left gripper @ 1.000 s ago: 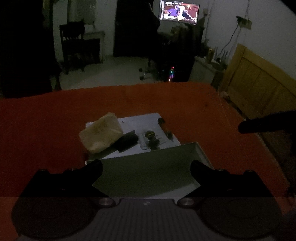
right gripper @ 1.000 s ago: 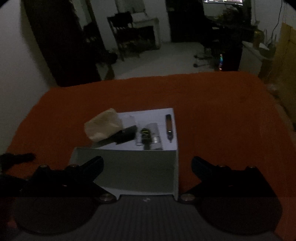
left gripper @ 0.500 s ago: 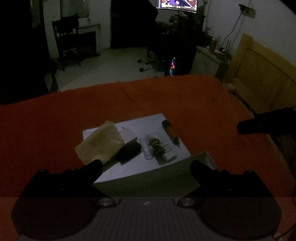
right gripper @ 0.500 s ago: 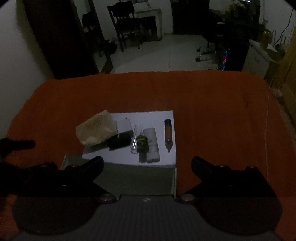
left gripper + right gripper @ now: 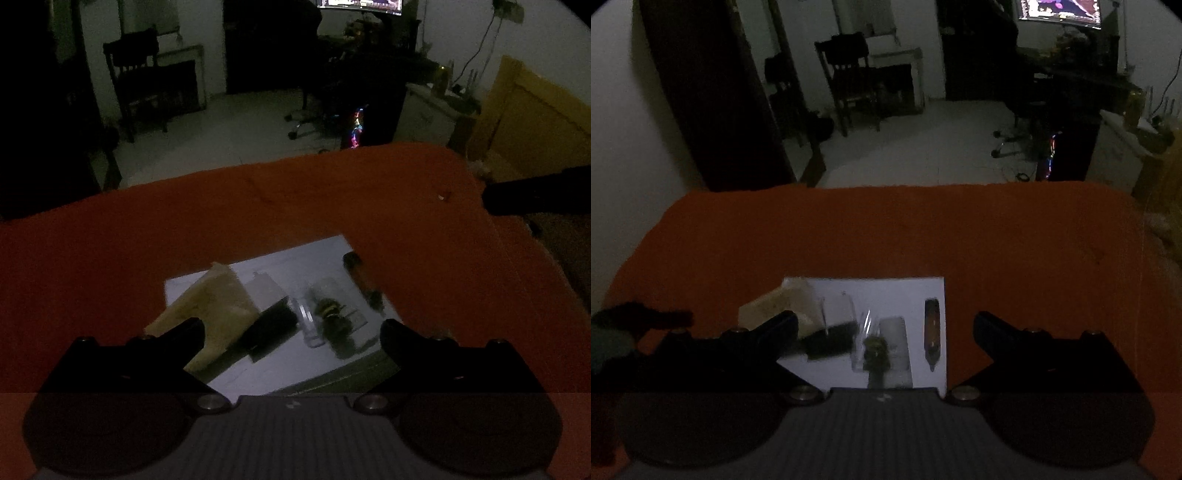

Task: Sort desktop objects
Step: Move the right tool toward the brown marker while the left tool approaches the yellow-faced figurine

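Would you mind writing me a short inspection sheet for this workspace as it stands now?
Surface: orange cloth covers the table; a white sheet lies on its near middle.
Job's things: on the sheet, a crumpled tan paper at the left, a black block, a dark knobby piece on clear packets, and a brown pen-like stick at the right edge.
Clutter: a small pale speck on the cloth.
Grippers: left gripper and right gripper both open, holding nothing, above the sheet's near edge.
Cables: wall cords by the desk.
Surroundings: dim room, chair, lit screen, wooden headboard.
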Demonstrator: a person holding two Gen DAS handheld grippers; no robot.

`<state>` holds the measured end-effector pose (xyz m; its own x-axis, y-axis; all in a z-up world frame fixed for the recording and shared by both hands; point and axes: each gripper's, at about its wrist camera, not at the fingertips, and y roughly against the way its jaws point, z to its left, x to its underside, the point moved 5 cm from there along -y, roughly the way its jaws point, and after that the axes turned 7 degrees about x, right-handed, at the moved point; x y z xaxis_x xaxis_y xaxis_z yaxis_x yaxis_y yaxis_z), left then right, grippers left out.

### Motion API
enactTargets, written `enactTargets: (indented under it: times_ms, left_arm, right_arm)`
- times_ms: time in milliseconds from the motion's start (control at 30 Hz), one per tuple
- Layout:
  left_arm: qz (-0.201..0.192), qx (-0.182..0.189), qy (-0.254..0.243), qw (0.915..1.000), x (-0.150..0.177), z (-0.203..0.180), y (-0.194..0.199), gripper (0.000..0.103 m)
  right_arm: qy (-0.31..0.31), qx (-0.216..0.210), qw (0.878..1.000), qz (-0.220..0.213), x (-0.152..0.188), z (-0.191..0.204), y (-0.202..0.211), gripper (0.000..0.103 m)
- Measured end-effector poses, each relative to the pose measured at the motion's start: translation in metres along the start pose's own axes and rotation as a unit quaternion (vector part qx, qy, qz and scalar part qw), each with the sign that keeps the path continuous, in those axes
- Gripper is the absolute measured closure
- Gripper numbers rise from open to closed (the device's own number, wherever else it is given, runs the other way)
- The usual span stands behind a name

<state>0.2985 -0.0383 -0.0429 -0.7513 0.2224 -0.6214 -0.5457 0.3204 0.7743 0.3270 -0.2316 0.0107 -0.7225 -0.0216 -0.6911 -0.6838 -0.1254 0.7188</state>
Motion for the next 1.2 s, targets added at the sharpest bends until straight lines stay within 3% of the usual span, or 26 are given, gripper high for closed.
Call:
enactTargets:
  times_ms: [133, 500, 567, 700, 967, 1200]
  left_arm:
    - [0.017, 0.001, -0.012, 0.9998, 0.000, -0.002, -0.021, 0.008]
    - [0.051, 0.002, 0.000, 0.9987, 0.003, -0.003, -0.096, 0.007]
    - [0.059, 0.008, 0.007, 0.9982, 0.003, -0.005, -0.107, 0.011]
    - [0.054, 0.015, 0.015, 0.9983, 0.002, -0.010, -0.128, 0.009]
    - [0.072, -0.010, 0.020, 0.9971, 0.005, -0.003, -0.175, 0.002]
    - [0.083, -0.022, 0.032, 0.9958, 0.005, -0.003, -0.204, 0.002]
  right_arm:
    - [-0.001, 0.009, 1.000, 0.000, -0.006, -0.008, -0.022, 0.000]
    - [-0.006, -0.003, 1.000, 0.023, -0.012, -0.026, -0.101, 0.000]
    - [-0.007, 0.008, 1.000, 0.025, -0.012, -0.030, -0.121, 0.000]
    - [-0.004, 0.017, 0.999, 0.036, -0.009, -0.038, -0.159, 0.000]
    - [0.016, 0.055, 0.997, 0.044, 0.007, -0.053, -0.227, 0.000]
    - [-0.018, 0.037, 0.996, 0.077, 0.025, -0.071, -0.253, 0.005]
